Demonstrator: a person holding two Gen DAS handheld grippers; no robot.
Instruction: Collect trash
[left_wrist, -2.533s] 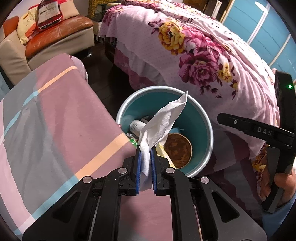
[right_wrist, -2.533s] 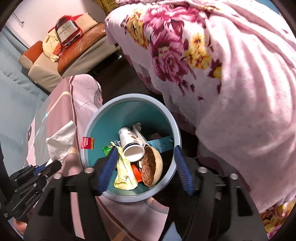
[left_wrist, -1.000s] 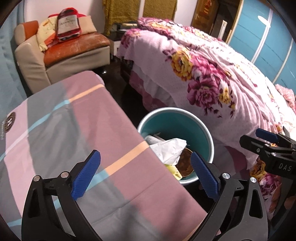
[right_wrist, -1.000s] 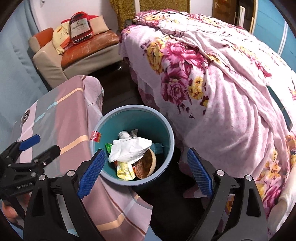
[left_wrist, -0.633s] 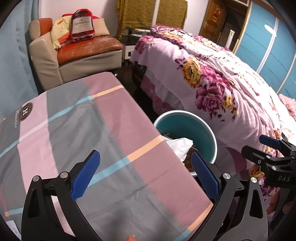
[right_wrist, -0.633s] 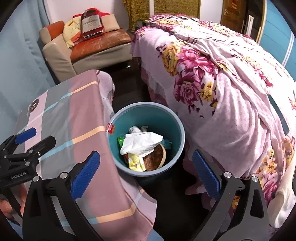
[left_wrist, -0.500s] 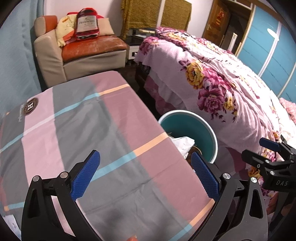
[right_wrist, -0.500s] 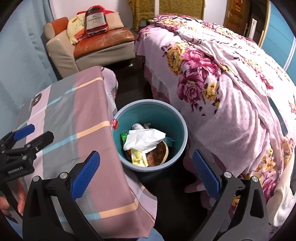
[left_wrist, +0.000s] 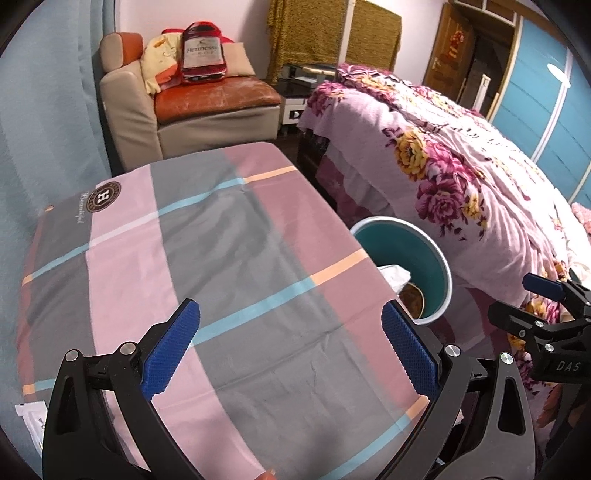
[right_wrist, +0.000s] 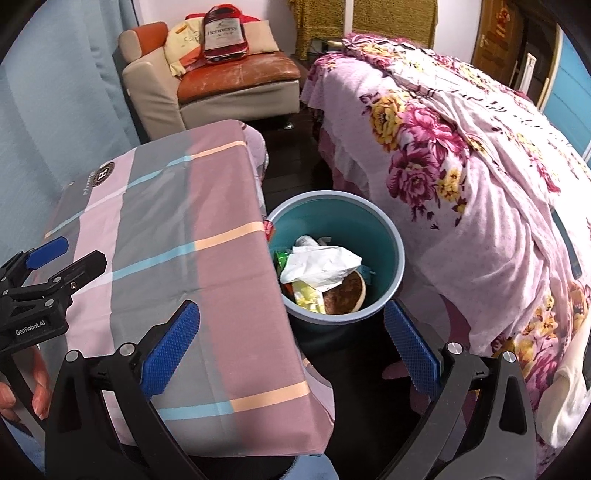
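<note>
1. Two hand-held grippers: left hand-held gripper (left_wrist: 290, 347), blue-padded fingers spread wide, nothing between, over the surface (left_wrist: 221, 258) covered in pink, grey and mauve checked cloth; right hand-held gripper (right_wrist: 291, 347), fingers equally wide apart, empty, above the surface edge and the bin.
2. One round teal plastic trash bin (right_wrist: 388, 236) on the dark floor, between the surface and the bed with pink floral cover (right_wrist: 480, 184).
3. Inside the bin: one crumpled white tissue (right_wrist: 321, 266) on top, one round brown paper bowl (right_wrist: 345, 293), one yellow wrapper (right_wrist: 306, 297), one green wrapper scrap (right_wrist: 280, 258), one white cup end (right_wrist: 306, 240).
4. Right wrist view only: full bin contents, red tag on bin rim (right_wrist: 268, 228). Left wrist view: bin half hidden behind surface edge, only tissue corner and bowl visible.
5. One beige armchair with orange cushion (left_wrist: 207, 99), one red bottle-shaped pillow (left_wrist: 201, 53) on it.
</note>
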